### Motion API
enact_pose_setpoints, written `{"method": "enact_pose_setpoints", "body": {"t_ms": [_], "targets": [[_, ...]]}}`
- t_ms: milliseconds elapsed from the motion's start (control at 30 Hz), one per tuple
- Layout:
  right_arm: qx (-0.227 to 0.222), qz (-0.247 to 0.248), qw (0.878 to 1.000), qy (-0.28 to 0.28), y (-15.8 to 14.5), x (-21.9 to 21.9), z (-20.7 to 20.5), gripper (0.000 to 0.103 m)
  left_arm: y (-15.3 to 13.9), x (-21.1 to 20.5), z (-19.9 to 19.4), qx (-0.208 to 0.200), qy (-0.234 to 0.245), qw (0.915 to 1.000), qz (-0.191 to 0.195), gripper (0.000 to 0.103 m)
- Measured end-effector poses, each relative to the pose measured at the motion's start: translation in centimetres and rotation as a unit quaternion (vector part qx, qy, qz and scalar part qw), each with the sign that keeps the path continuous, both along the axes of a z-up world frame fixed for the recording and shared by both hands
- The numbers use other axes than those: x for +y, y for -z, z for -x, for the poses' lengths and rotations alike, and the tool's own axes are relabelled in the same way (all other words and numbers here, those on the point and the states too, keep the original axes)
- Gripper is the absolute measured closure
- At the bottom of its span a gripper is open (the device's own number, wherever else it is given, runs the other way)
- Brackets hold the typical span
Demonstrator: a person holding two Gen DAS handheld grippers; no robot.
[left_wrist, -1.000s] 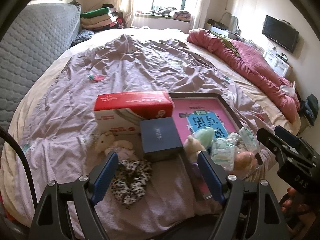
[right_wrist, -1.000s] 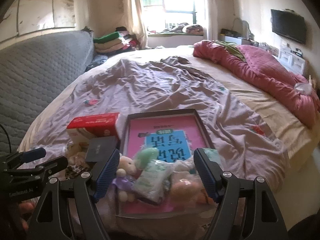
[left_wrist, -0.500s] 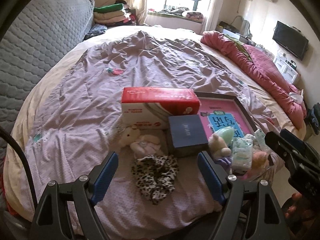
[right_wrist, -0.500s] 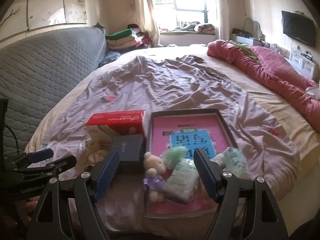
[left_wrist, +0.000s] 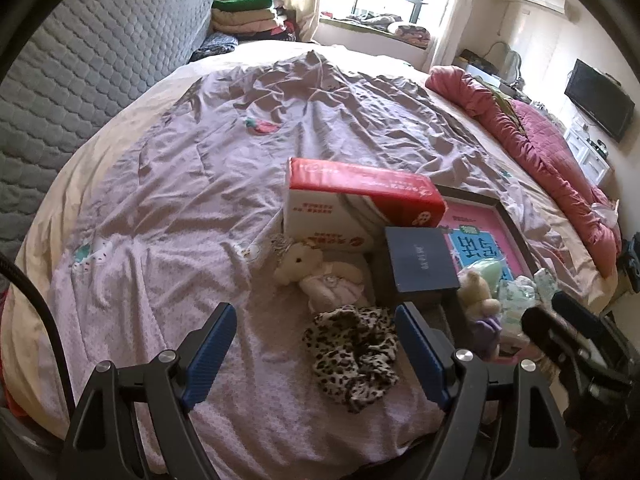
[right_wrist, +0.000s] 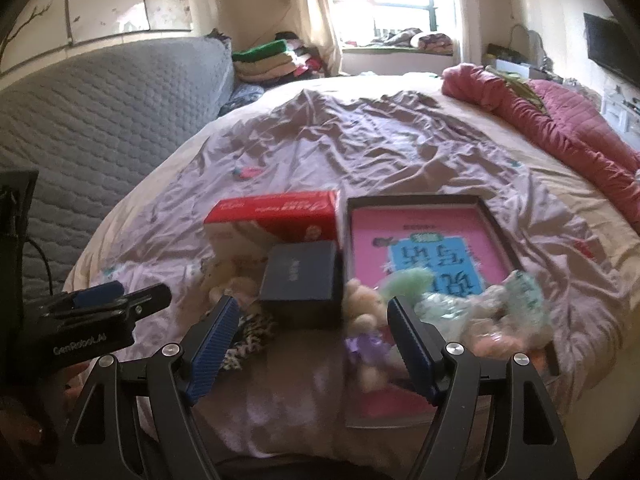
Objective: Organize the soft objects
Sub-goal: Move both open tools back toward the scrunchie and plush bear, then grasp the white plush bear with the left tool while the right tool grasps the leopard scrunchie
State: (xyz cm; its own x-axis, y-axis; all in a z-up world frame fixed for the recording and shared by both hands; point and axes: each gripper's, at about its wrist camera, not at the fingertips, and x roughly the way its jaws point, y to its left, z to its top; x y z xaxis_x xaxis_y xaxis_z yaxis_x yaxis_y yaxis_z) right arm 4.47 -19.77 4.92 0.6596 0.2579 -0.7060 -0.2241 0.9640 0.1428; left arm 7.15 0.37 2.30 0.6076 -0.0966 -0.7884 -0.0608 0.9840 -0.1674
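I have both grippers hanging above the near edge of the bed (left_wrist: 200, 184), and neither holds anything. My left gripper (left_wrist: 316, 356) has its blue pads spread wide apart, with the leopard-print scrunchie (left_wrist: 354, 354) lying on the mauve sheet (left_wrist: 320, 120) between them, closer to the right-hand pad and not touched by either. My right gripper (right_wrist: 312, 348) is just as wide open, above the front of the dark navy box (right_wrist: 300, 280) and the small plush bear in a purple dress (right_wrist: 366, 328), which is blurred in that view.

The soft things sit in two groups near the near edge. Just beyond the scrunchie, a cream plush toy in a pale pink outfit (left_wrist: 320, 276) lies on its side, its head against the foot of the red and white carton (left_wrist: 360, 204). The navy box stands just right of that toy and in front of the carton's right end. Further right, a dark-rimmed tray with a pink and blue printed base (right_wrist: 424, 240) rests on the sheet, and in its near end sit the bear, a pale green soft piece (right_wrist: 408, 282) and some clear plastic packets (right_wrist: 500, 300); I cannot tell what the packets contain.

A rumpled crimson quilt (left_wrist: 552, 160) runs along the right edge of the bed, and a grey quilted headboard (left_wrist: 80, 72) stands along the left edge. Folded clothes (right_wrist: 272, 60) are stacked at the far left corner below the window.
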Motion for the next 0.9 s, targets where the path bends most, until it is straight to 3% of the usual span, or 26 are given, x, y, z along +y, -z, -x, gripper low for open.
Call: {"method": "enact_pose_setpoints", "body": {"t_ms": [433,900], "targets": [[0.065,-0.011,0.997,-0.039,5.6,4.5,-0.9,0.025,3.5,3.0,-1.7,0.023,-0.017,0.9992,0.03,0.022],[0.1,-0.023,0.994,-0.049,8.9,6.4,-1.9,0.025,5.7,2.4,-4.8,0.048,0.001,0.9977,0.048,0.022]]}}
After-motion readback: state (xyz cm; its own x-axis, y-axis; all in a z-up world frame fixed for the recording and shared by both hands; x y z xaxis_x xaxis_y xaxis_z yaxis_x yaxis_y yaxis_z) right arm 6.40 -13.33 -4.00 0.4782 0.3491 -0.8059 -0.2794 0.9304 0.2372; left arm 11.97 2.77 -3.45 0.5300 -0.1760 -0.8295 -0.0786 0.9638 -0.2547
